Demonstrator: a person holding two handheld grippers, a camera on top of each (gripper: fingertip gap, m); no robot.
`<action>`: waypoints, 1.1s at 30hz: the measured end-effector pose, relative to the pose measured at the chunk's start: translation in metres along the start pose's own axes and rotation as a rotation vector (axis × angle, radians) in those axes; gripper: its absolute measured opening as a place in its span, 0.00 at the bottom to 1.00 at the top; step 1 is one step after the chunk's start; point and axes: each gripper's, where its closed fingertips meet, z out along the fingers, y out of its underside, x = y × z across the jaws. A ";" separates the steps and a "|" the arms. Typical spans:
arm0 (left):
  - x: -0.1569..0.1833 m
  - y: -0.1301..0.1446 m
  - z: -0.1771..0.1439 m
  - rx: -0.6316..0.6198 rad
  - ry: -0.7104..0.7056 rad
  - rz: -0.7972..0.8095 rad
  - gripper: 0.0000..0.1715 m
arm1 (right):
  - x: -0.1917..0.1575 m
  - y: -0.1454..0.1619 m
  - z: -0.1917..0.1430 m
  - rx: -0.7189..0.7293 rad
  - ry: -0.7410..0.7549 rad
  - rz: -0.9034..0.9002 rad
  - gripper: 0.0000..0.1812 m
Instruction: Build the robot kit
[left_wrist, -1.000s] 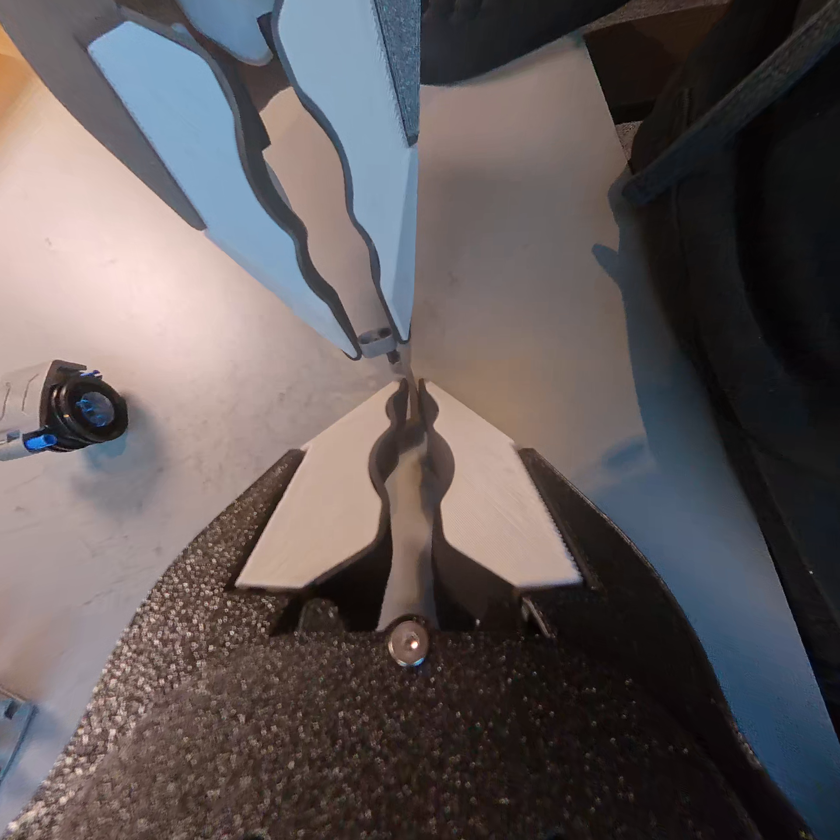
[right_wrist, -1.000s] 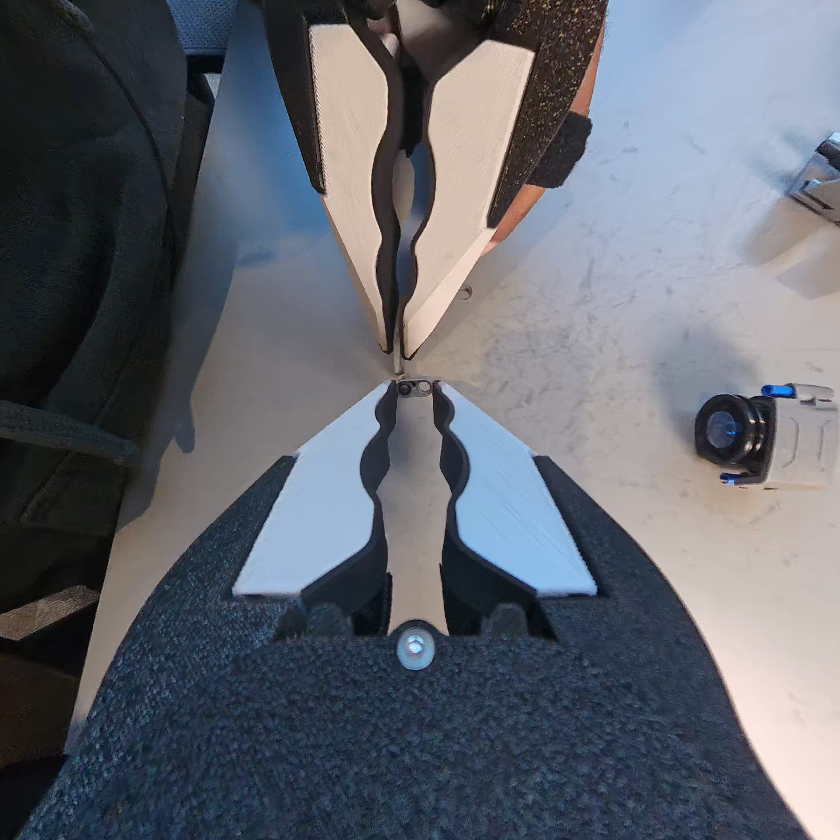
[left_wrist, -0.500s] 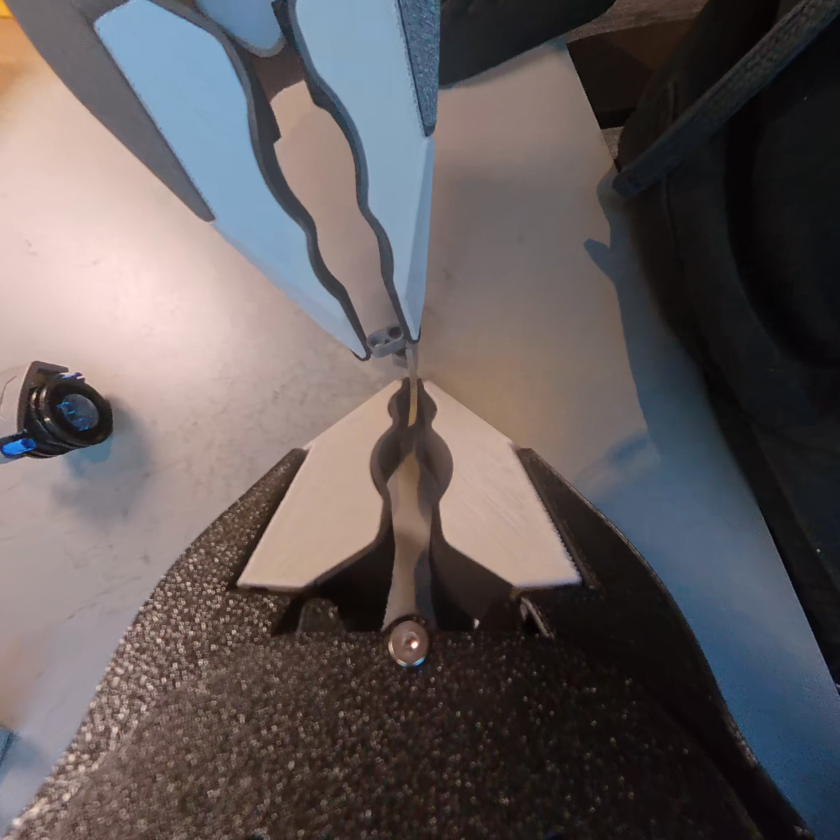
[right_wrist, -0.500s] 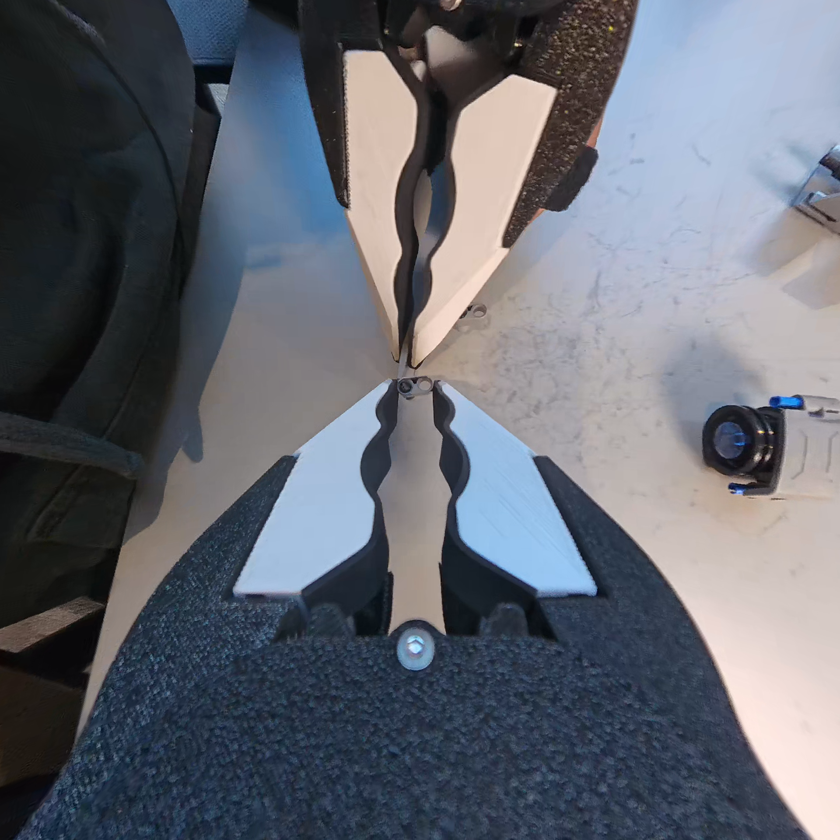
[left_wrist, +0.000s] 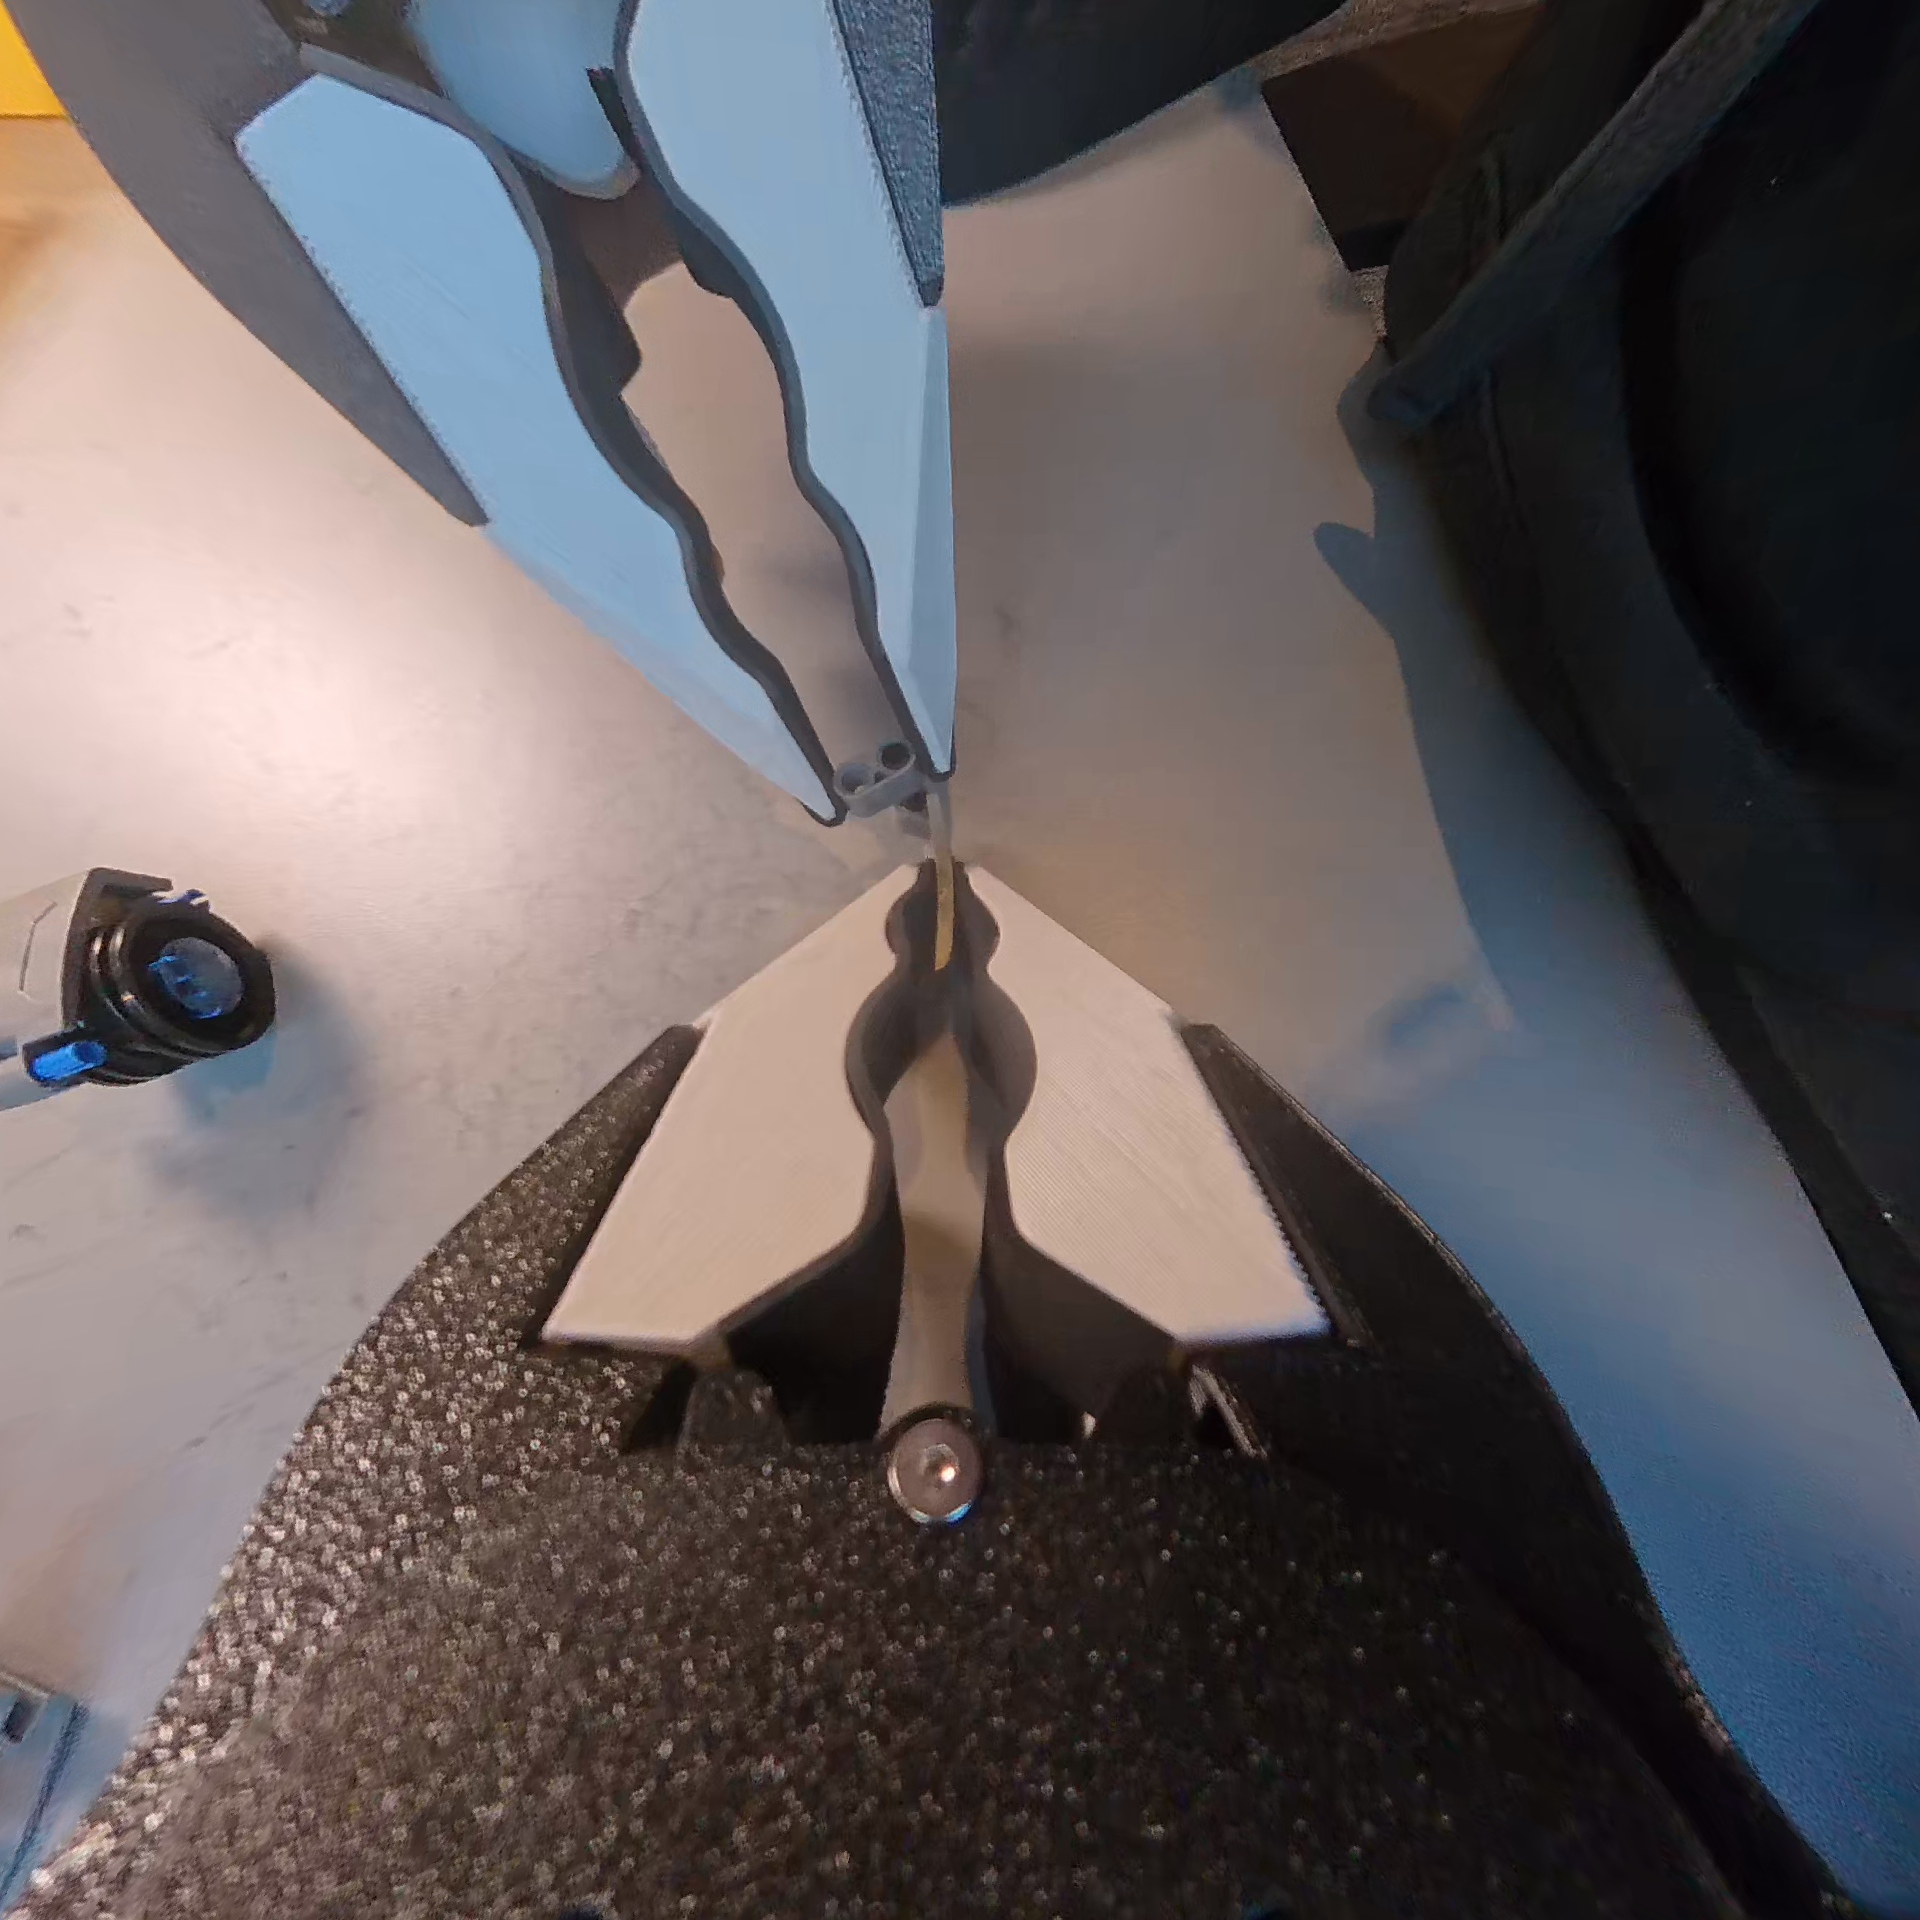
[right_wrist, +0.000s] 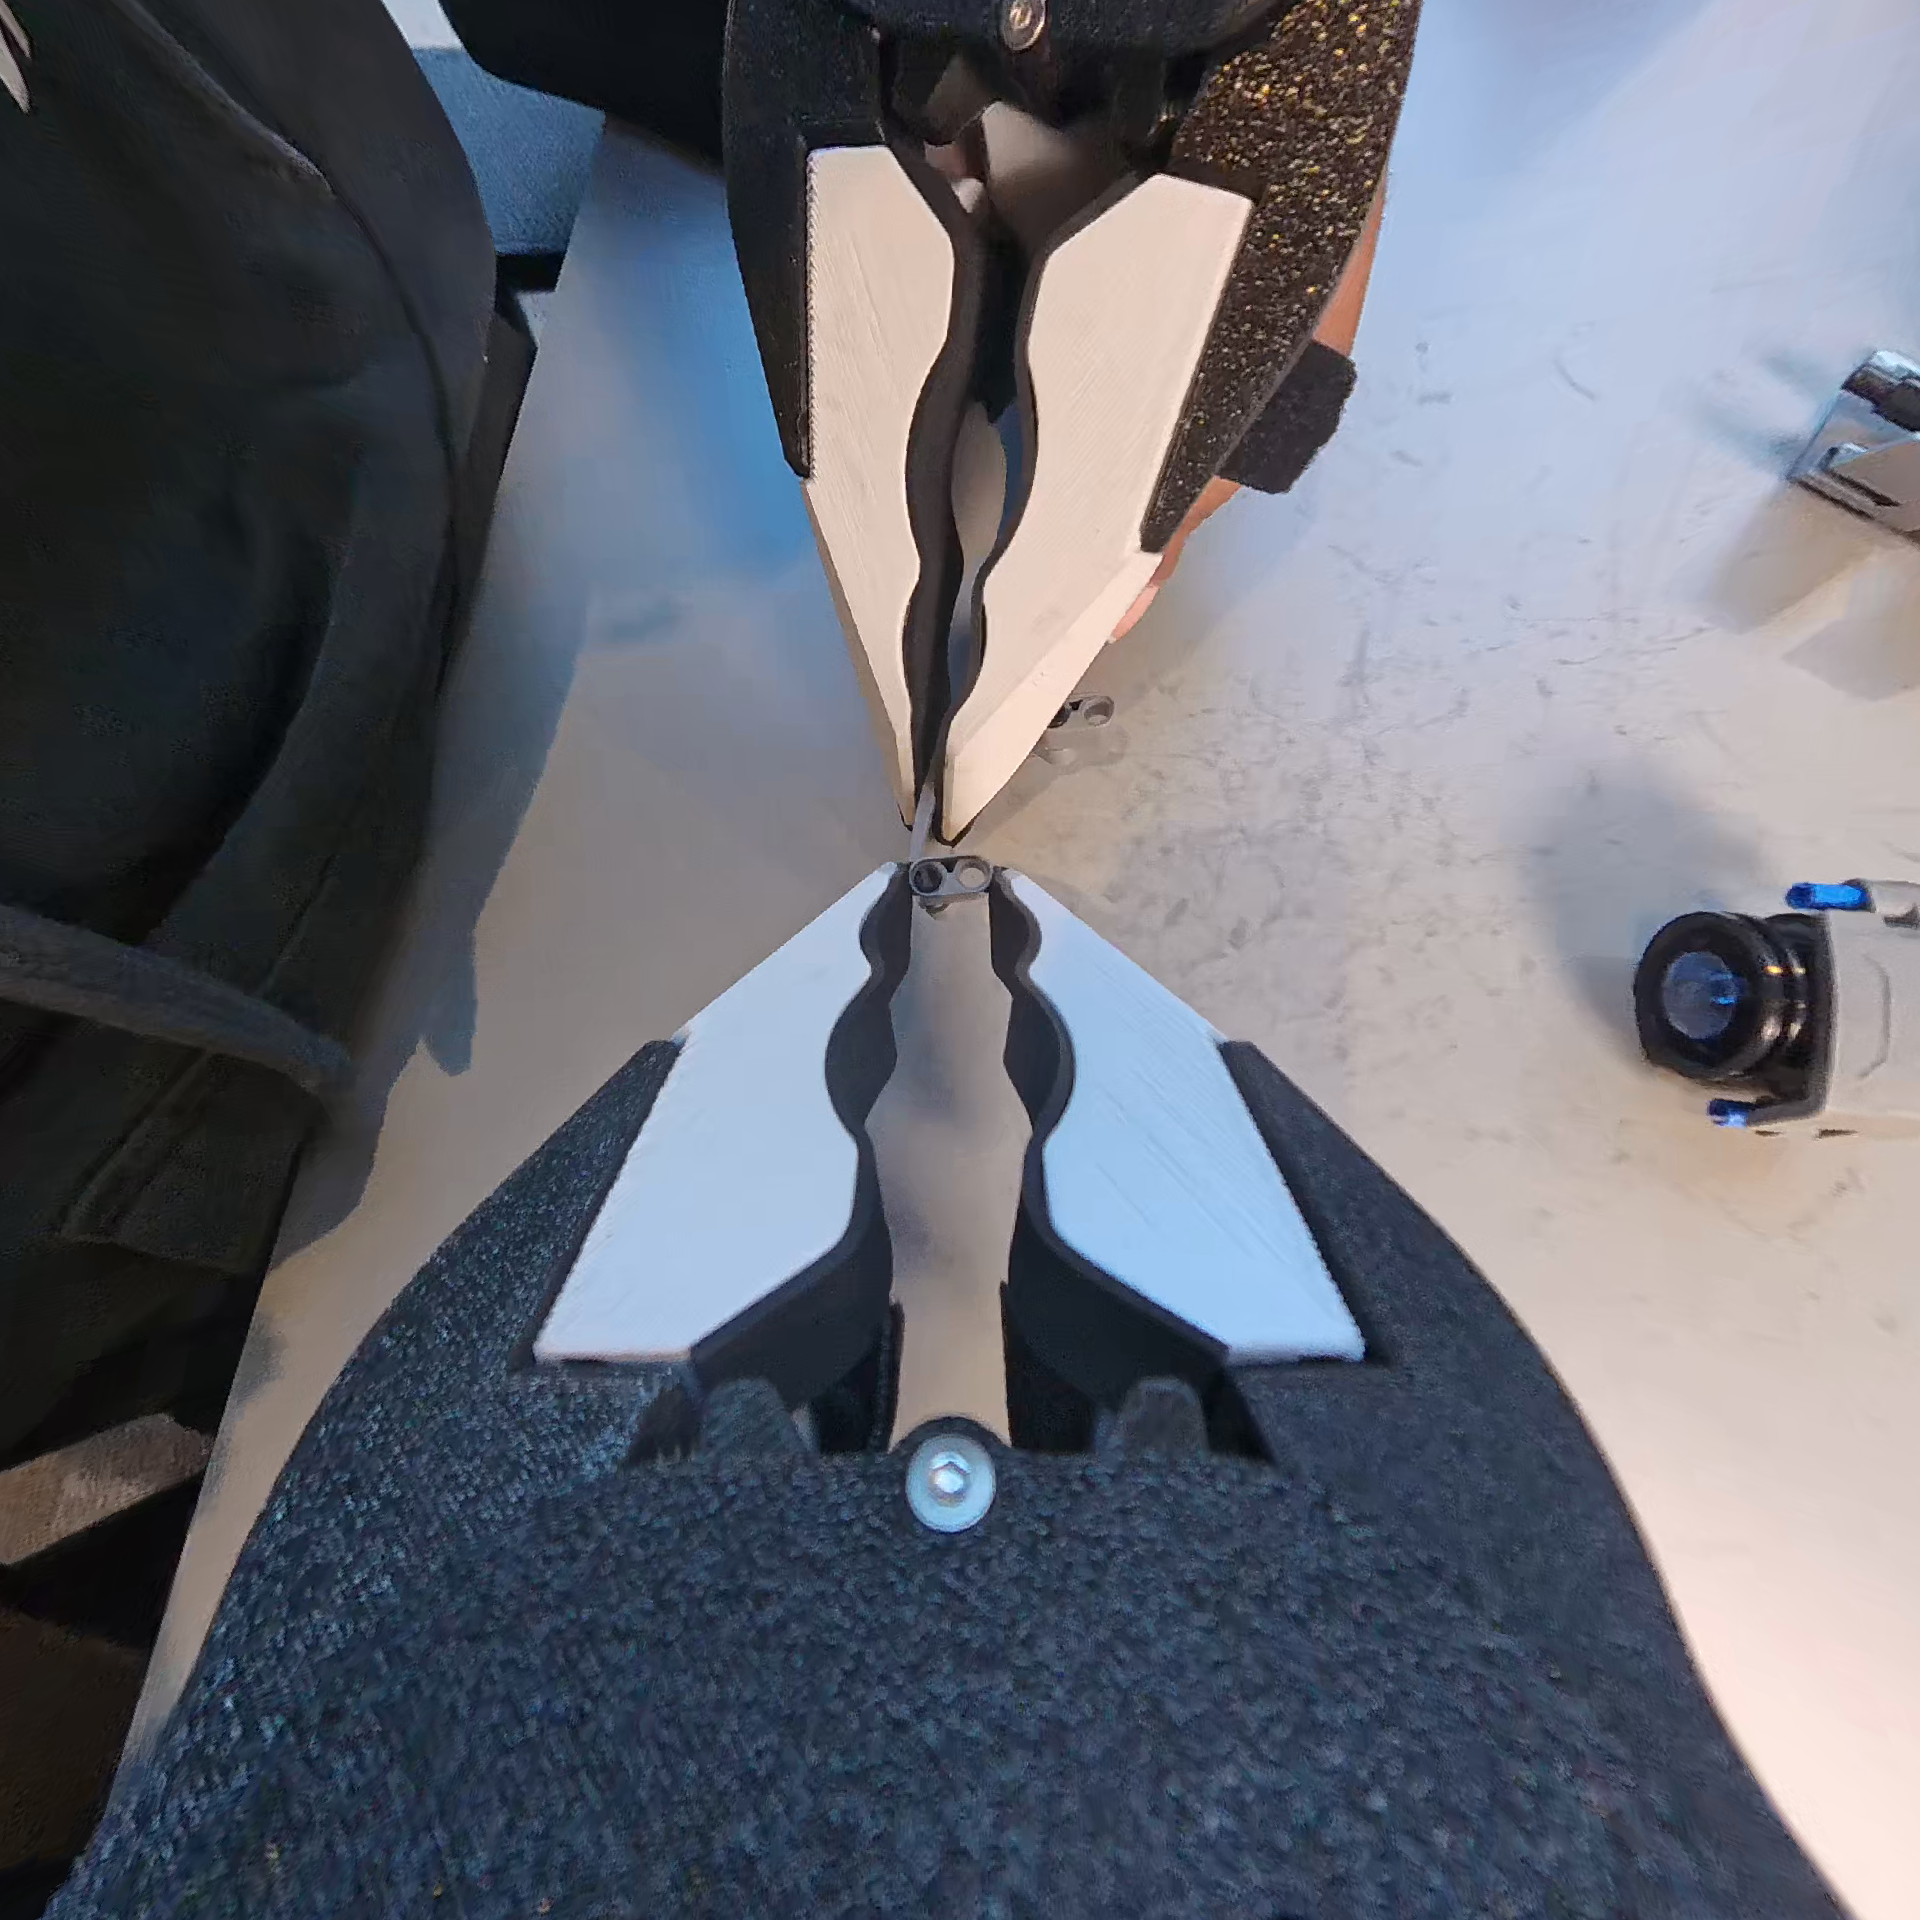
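The left gripper (left_wrist: 940, 883) has its jaws clamped together on a thin pin (left_wrist: 942, 914); the right gripper (right_wrist: 948, 881) has its jaws pinched on a small grey two-hole piece (right_wrist: 951, 876), with a gap behind the tips; the two meet tip to tip above the pale counter (right_wrist: 1351, 935), pin and piece just beside each other, and I cannot tell whether they touch; the counter's edge runs at 9 o'clock in the right wrist view, with dark cloth (right_wrist: 208, 520) past it, and open room lies toward 3 o'clock; that view alone shows a second small grey piece (right_wrist: 1081, 717) lying at 1 o'clock and a shiny metal part (right_wrist: 1870, 447) at 2 o'clock; both views show one small camera (right_wrist: 1745, 1018) with blue screws.
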 end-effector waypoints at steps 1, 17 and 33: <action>0.000 0.000 0.000 0.000 0.000 0.001 0.01 | 0.000 0.000 0.000 0.011 0.010 0.004 0.07; 0.000 0.000 -0.001 -0.001 0.011 -0.040 0.01 | 0.003 0.002 -0.001 0.097 0.188 0.029 0.07; 0.000 0.001 -0.001 -0.001 0.006 -0.040 0.01 | 0.001 0.005 0.008 -0.106 0.106 0.031 0.07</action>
